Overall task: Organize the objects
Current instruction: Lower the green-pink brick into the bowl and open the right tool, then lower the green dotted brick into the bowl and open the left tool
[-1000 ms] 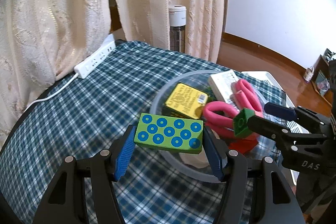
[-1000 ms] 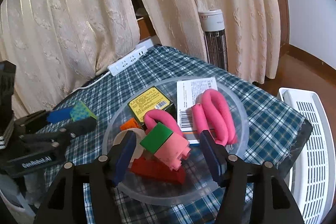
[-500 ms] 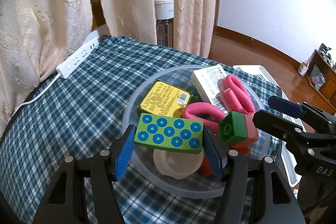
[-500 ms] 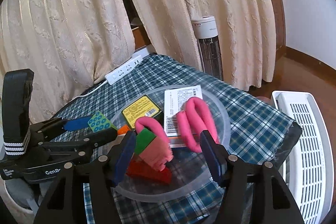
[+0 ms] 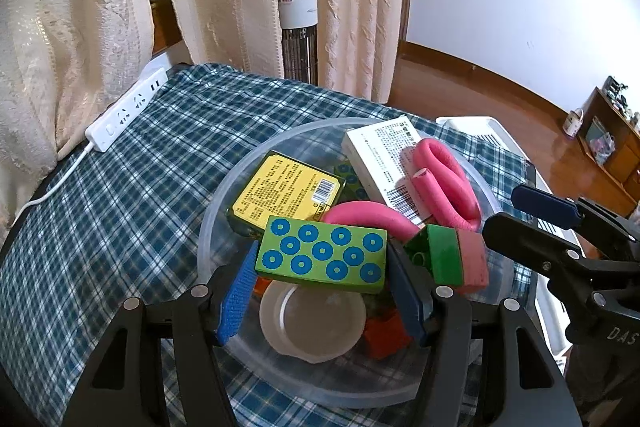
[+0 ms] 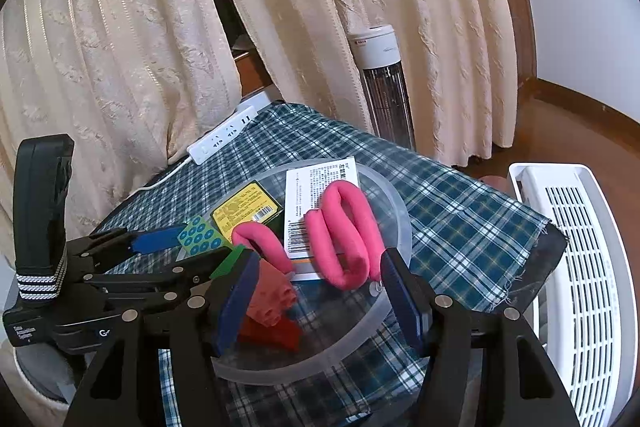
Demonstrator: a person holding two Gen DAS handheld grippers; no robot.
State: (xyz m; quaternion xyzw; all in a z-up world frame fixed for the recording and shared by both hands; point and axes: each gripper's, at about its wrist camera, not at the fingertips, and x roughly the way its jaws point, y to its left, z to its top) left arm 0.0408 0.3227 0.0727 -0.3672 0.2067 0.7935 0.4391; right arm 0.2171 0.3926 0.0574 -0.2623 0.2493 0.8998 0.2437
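My left gripper (image 5: 322, 267) is shut on a green block with blue rings (image 5: 320, 257), its blue pads on the two short ends. It hangs just above the near part of a clear plastic bowl (image 5: 224, 203). A green-and-pink brick (image 6: 272, 299) rests on a red brick (image 6: 276, 333) inside the bowl. It lies by the left finger of my right gripper (image 6: 320, 259), which is open over the bowl. The bowl also holds a yellow box (image 5: 284, 187), a white box (image 5: 384, 155), a pink foam loop (image 5: 444, 179) and a translucent round lid (image 5: 312, 319).
The bowl sits on a blue plaid cloth (image 5: 140, 187) on the table. A white power strip (image 5: 124, 107) lies at the far left under cream curtains. Behind the table stands a white tower heater (image 5: 298, 27), and a white slatted appliance (image 6: 580, 267) stands beyond the right edge.
My left gripper has carried the ringed block forward and down, from the bowl's near rim to over its inside. The right gripper has shifted right, leaving the green-and-pink brick by its left finger.
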